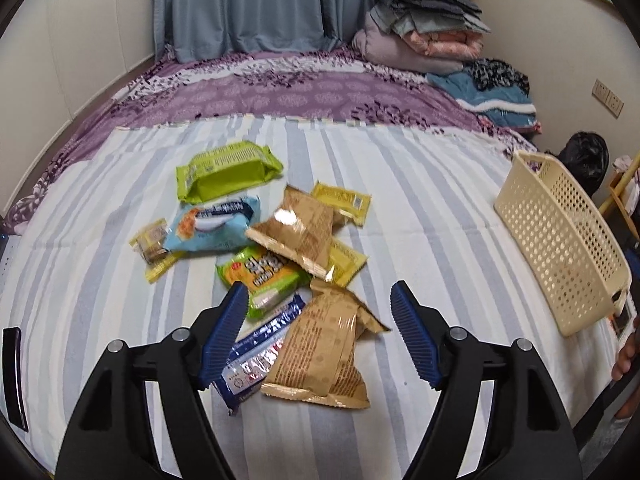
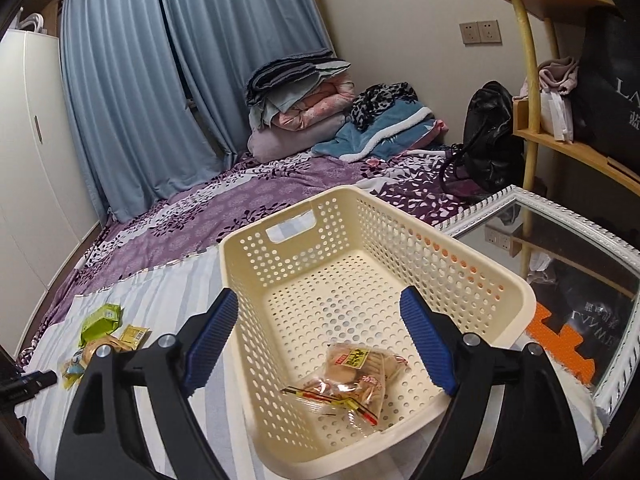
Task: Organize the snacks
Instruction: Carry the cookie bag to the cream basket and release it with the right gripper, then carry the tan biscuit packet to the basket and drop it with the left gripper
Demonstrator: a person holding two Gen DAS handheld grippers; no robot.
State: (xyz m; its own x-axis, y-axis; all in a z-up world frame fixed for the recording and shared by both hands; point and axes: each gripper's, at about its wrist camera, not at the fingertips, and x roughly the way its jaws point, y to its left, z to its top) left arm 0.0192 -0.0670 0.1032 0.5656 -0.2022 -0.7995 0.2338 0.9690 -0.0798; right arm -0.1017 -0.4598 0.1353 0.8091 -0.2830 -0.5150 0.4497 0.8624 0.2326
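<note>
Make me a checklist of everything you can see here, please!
Surface: bed with a striped sheet over a purple floral cover.
Job's things: snacks piled on the sheet; cream basket beside them, holding one clear packet.
Clutter: folded blankets and clothes at the far end of the bed.
Grippers: left tool open above the pile, holding nothing; right tool open over the basket, holding nothing.
Cables: nothing seen.
Surroundings: blue curtains, white wardrobe, wooden shelf, black bag, framed mirror, wall sockets.
</note>
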